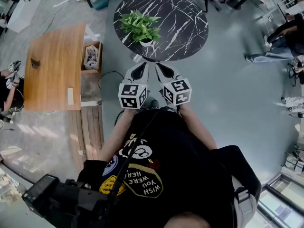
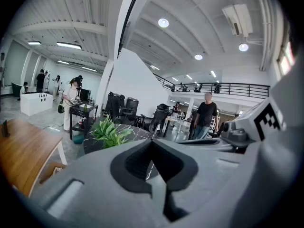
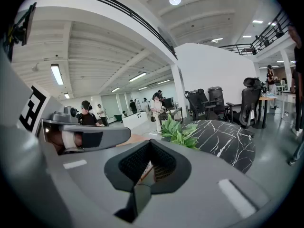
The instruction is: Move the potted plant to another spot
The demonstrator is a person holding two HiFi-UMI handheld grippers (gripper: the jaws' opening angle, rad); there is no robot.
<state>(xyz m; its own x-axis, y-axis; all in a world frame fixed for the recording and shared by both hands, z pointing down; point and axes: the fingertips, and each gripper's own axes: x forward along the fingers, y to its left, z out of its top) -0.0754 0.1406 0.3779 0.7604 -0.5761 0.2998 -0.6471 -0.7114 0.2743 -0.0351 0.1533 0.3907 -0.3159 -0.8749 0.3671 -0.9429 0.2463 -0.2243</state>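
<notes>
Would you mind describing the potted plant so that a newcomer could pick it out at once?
Find the round black table with white marble veins, standing on the grey floor. The potted plant stands near its left edge in the head view. It is the only thing on that tabletop: bushy green leaves in a small white pot.

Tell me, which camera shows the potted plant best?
The head view: the potted plant shows whole, leaves and white pot, on the black table. Both gripper views catch only its leaves; the pot is hidden.

black shirt point(image 1: 183, 151) reads "wish you were here".
</notes>
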